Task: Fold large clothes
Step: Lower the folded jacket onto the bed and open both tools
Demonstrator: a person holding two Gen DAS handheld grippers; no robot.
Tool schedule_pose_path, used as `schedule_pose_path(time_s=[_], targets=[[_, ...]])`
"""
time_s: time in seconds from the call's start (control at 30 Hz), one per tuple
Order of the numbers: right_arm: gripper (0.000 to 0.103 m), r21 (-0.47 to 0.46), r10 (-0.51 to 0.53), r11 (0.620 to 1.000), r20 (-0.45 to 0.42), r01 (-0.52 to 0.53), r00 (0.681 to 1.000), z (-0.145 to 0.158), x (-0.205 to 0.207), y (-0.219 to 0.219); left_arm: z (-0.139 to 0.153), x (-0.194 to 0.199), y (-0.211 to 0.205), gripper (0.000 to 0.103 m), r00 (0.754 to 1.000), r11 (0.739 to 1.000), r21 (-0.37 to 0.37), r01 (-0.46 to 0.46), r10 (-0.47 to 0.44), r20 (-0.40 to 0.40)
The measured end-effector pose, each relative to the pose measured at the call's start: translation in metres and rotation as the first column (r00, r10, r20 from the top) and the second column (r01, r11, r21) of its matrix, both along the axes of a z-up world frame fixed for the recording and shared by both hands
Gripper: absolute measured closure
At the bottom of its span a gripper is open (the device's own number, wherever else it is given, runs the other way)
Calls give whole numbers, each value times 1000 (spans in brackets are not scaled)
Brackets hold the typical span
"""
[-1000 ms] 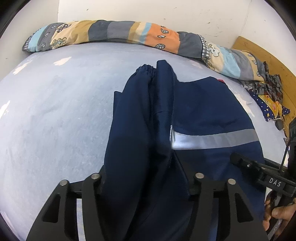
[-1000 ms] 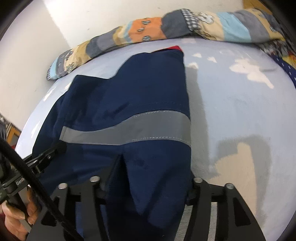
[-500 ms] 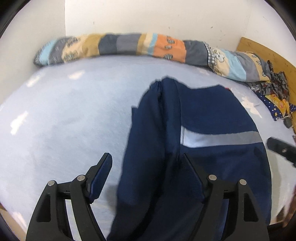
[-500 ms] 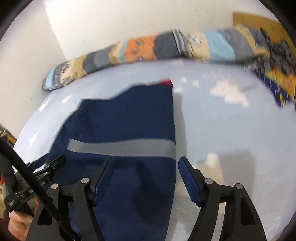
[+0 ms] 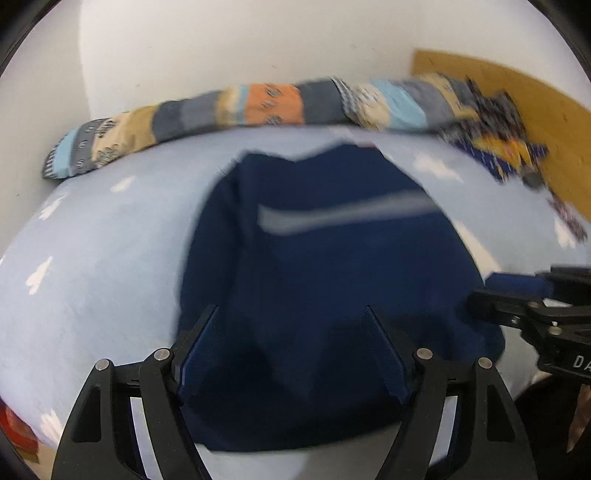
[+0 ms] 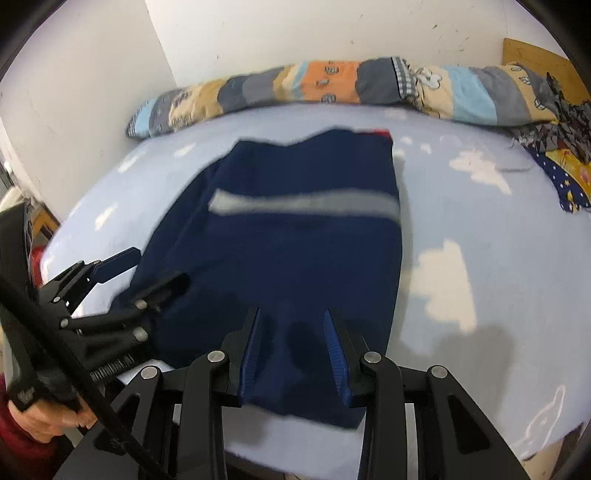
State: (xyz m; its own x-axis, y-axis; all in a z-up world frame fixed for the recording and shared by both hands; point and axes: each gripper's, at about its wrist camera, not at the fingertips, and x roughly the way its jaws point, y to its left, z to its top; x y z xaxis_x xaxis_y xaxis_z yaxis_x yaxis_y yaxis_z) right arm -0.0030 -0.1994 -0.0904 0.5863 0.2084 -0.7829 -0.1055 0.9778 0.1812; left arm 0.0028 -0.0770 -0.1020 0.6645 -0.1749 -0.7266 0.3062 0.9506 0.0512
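A big dark blue piece of clothing with a grey shiny stripe [image 6: 295, 258] lies folded and flat on the pale blue bed sheet with white cloud shapes [image 6: 480, 258]. It sits near the front edge of the bed, a bit left of the middle in the right wrist view. The grey stripe runs across it from left to right. A small bit of red shows at its far right corner. The left gripper [image 5: 291, 350] hangs over the near part of the clothing with its jaws spread wide, and nothing is pinched in them. The right gripper [image 6: 293, 350] hangs over the near right part of the clothing. Its jaws are closing, and they are still apart with only air between them; the cloth lies flat below. A hand [image 6: 44, 417] at the near left holds the left gripper's handle. A long rolled blanket with orange, grey, tan and light blue patches [image 6: 332, 85] lies along the far edge of the bed by the white wall [image 6: 295, 33]. A heap of dark patterned cloth [image 6: 554, 147] sits at the far right.
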Motion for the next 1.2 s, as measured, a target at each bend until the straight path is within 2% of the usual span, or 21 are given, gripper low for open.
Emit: schedule_pose_path(time_s=[0.1,0.17,0.23,0.27,0.33,0.4,0.5,0.57,0.6,0.7,0.8,0.9,1.0,1.07,1.13,1.2], targets=[[65,-11,-1,1000,-108,0,994,-30,3,4,-31,3,-12,26,996,997,81,10,-3,-87],[65,-28,-5,1000,-142,1,990,-40,8,6,-34,0,-16,26,997,994,113,16,-7,-79],[63,-21,-8,1000,-154,5,988,-37,10,5,-27,2,-16,26,996,995,91,26,-17,-93],[62,17,-1,1000,-152,4,988,-31,11,1,-19,3,-12,26,996,997,69,19,-12,-92],[62,100,-4,995,-98,14,995,-8,15,-11,1,7,-8,26,999,999,50,21,-18,-46],[62,100,-31,994,-30,34,999,19,30,-22,27,27,-6,26,1000,999,49,14,-15,16],[59,84,-73,994,25,71,997,46,75,-37,45,78,0,21,1000,1000,-9,20,-20,-20],[59,108,-98,990,55,92,994,55,109,-48,48,115,1,21,999,999,12,-40,40,14],[59,112,-108,989,51,101,993,56,132,-52,45,130,-1,21,999,999,4,-31,31,4],[59,113,-113,988,30,109,993,45,183,-52,30,169,-2,21,997,998,-5,-69,68,-33],[59,106,-118,987,-39,122,992,22,219,-51,6,199,-4,21,990,996,-17,-89,87,-107],[61,75,-135,986,-128,146,982,-13,245,-49,-16,218,-11,19,980,992,33,-123,127,-156],[61,62,-130,987,-214,147,968,-43,264,-53,-26,226,-18,8,978,992,47,-116,122,-167],[60,40,-121,990,-228,133,966,-54,269,-51,-33,230,-20,1,976,989,79,-126,138,-171],[60,44,-122,990,-225,135,967,-56,269,-52,-36,235,-14,1,971,989,41,-140,145,-189],[61,55,-118,990,-190,130,975,-46,263,-53,-28,232,-6,1,969,987,5,-162,160,-187]])
